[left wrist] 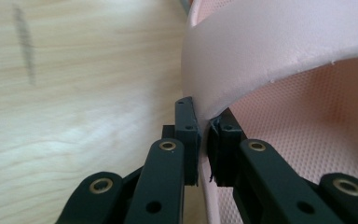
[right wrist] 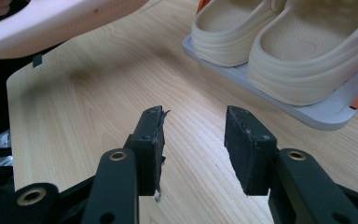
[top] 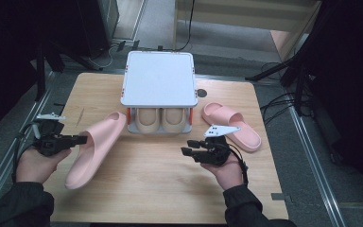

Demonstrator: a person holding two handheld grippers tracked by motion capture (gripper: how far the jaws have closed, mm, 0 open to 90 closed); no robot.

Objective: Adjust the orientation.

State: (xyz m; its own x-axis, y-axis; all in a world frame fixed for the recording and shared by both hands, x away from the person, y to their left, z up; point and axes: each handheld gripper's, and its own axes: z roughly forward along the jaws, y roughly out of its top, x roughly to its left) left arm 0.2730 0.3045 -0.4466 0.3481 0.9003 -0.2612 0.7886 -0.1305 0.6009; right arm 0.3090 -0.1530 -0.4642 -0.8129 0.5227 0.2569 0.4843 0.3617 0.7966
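My left gripper [top: 78, 139] clamps the pink slipper [top: 97, 147] by its strap, lifted over the table [top: 160, 179]. Right gripper [top: 189, 150] open, empty. Beige pair [top: 159, 119] already shelved in the rack [top: 159, 78]; second pink slipper [top: 231, 126] left.

Even overhead light brightens the table [top: 160, 189] — its surroundings sink into darkness; close-up views blur softly, with faint shadows.

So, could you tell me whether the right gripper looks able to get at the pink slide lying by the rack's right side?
Probably yes. The right gripper is open and holds nothing, and the pink slide on the table lies just beyond it with bare tabletop around and nothing on top of it.
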